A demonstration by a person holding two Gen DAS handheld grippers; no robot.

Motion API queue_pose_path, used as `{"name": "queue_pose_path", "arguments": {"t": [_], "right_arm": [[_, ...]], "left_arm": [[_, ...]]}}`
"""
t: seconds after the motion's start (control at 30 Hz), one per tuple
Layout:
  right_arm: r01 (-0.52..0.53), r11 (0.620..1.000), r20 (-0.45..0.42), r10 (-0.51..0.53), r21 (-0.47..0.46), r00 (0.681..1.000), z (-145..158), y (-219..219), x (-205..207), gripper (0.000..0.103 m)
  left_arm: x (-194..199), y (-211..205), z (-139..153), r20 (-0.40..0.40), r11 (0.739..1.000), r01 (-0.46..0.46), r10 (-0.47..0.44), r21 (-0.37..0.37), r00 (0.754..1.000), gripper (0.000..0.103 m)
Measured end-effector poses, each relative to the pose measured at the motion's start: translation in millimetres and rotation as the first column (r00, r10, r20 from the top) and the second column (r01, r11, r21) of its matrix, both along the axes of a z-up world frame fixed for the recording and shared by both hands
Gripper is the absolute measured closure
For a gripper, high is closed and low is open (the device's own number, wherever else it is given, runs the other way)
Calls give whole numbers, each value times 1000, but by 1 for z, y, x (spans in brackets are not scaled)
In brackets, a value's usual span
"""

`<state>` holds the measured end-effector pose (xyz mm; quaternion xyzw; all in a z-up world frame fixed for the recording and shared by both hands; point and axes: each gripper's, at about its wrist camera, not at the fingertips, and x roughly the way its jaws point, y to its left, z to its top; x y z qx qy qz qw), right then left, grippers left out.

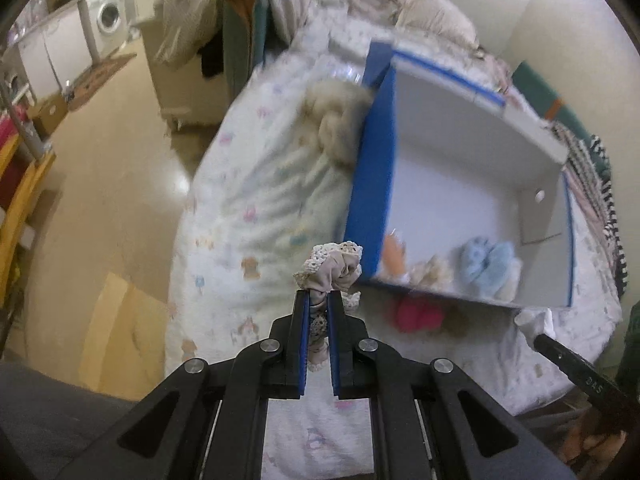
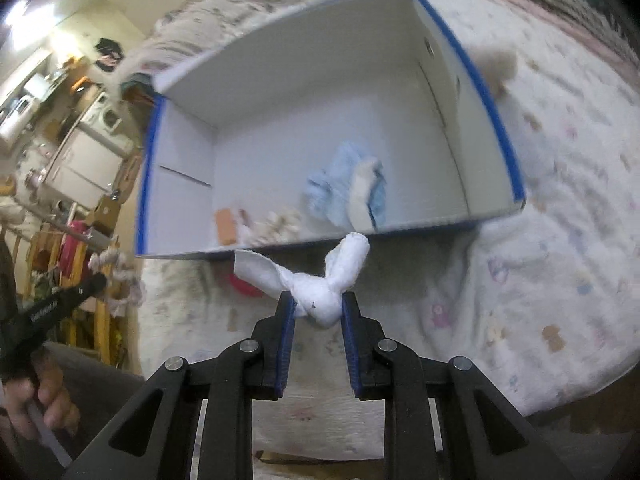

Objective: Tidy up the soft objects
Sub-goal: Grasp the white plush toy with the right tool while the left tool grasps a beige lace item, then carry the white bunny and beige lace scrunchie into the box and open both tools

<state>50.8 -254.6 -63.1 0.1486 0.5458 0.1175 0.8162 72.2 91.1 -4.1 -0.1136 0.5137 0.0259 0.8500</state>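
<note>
My left gripper (image 1: pixel 319 300) is shut on a beige lace-trimmed scrunchie (image 1: pixel 334 270), held just left of the near corner of a blue-edged white box (image 1: pixel 370 184) on the bed. My right gripper (image 2: pixel 318 300) is shut on a white knotted cloth with two ear-like ends (image 2: pixel 320 280), held above the box's near wall (image 2: pixel 320 246). Inside the box lie a light blue fluffy item (image 2: pixel 344 188), a cream lacy item (image 2: pixel 280 222) and an orange piece (image 2: pixel 226 220). A red soft item (image 1: pixel 416 314) lies on the bed by the box. A beige fluffy item (image 1: pixel 340 120) lies beside its left wall.
The box sits on a bed with a white patterned quilt (image 1: pixel 256 200). The left gripper with its scrunchie shows at the left in the right wrist view (image 2: pixel 72 292). The floor (image 1: pixel 100 184), a washing machine (image 1: pixel 106 16) and shelves lie left of the bed.
</note>
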Motion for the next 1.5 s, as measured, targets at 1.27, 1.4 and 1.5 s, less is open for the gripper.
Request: {"name": "queue_pose_path", "arguments": {"t": [1.27,1.4,1.5], "right_arm": [[-85,996,40,86,-19,995,-14,40,107,78],[-101,994,23,101,-30,995,-21,44,107,78],[-108,993,9,108,-40,994,-25,46,107,78]], "left_arm": [[113,-103,-36,11,965,228,-231,128,973,95],[115,-102,-46,-24,969,224,-223,107,974,95],[114,-102,-50,-33,970,220,-217,109,976,95]]}}
